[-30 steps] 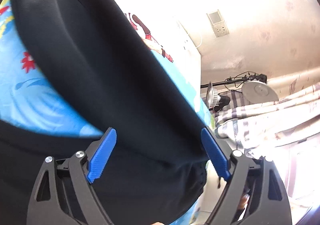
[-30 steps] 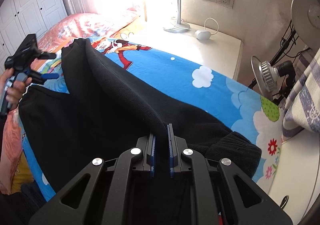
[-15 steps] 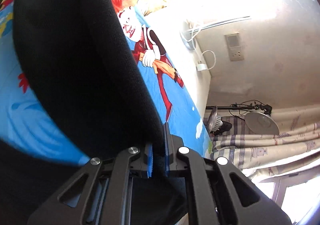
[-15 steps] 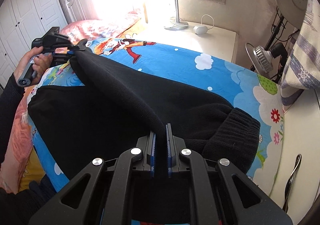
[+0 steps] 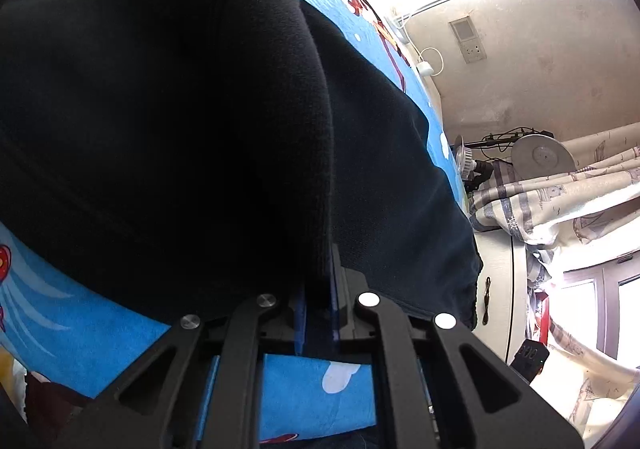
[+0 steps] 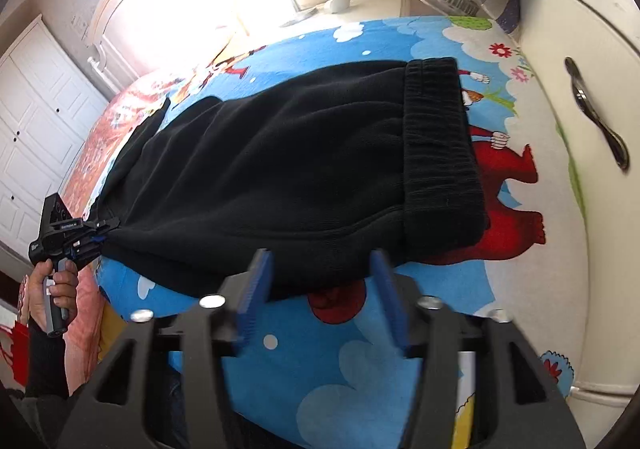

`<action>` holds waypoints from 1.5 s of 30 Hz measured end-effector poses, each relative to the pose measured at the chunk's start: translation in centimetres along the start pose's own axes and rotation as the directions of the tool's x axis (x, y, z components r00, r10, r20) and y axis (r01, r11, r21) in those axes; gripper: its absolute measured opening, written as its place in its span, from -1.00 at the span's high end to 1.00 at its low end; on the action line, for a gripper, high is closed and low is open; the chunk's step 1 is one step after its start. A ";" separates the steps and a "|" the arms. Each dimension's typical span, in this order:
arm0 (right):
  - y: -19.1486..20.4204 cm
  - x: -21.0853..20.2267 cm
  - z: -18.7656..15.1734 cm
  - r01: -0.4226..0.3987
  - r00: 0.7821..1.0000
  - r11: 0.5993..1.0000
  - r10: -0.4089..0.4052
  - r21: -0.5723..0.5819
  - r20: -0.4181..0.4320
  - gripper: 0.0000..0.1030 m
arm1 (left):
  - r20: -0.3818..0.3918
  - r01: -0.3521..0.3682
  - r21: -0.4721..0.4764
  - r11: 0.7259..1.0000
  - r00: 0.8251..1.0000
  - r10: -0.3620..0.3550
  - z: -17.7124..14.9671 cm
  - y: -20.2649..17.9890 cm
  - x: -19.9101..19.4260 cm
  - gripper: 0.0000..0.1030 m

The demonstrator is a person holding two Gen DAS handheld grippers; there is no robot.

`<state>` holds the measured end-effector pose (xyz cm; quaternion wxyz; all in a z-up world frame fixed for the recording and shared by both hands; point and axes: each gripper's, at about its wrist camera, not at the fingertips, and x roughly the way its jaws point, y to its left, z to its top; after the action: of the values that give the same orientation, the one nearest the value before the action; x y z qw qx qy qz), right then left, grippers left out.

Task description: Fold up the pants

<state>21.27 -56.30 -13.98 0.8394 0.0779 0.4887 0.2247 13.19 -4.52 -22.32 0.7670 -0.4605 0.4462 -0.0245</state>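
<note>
We count one pair of black pants (image 6: 288,169), folded leg over leg on the cartoon bedsheet (image 6: 360,369). Our left claw (image 5: 318,297) is clamped on the fabric edge; our right claw (image 6: 320,289) gapes just short of the near hem, touching nothing

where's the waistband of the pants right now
In the right wrist view, the waistband lies right of centre on the cartoon bedsheet, at the pants' end nearest the white cabinet.
</note>
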 end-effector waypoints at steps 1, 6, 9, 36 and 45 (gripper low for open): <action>-0.3 -0.8 0.0 0.005 0.999 1.000 -0.006 0.015 0.040 -0.71 | 0.002 0.000 0.009 1.000 1.000 0.000 0.2 -0.3 -0.3 0.83; -2.5 -0.3 0.9 0.008 1.000 0.992 -0.012 0.124 0.026 -0.54 | -0.008 -0.015 -0.004 1.000 1.000 0.015 -0.1 -0.1 -0.5 0.77; -4.7 1.7 1.5 0.046 0.999 0.974 -0.046 0.220 -0.002 -0.34 | -0.021 0.001 -0.037 0.999 1.000 -0.001 0.0 -0.1 0.6 0.62; -3.7 2.8 1.9 0.255 0.966 0.960 -0.259 0.111 0.016 0.54 | -0.051 -0.063 -0.029 0.998 0.997 0.061 -4.1 1.6 -0.7 0.75; -2.2 3.6 1.8 0.369 0.928 0.929 -0.370 0.034 0.031 0.52 | 0.257 -0.478 0.220 0.850 0.869 0.423 -1.2 -4.1 -6.8 -0.14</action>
<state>24.96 -56.44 -16.62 0.8743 0.0004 0.4823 0.0542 9.80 -4.63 -15.05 0.8484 -0.2310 0.4549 0.1411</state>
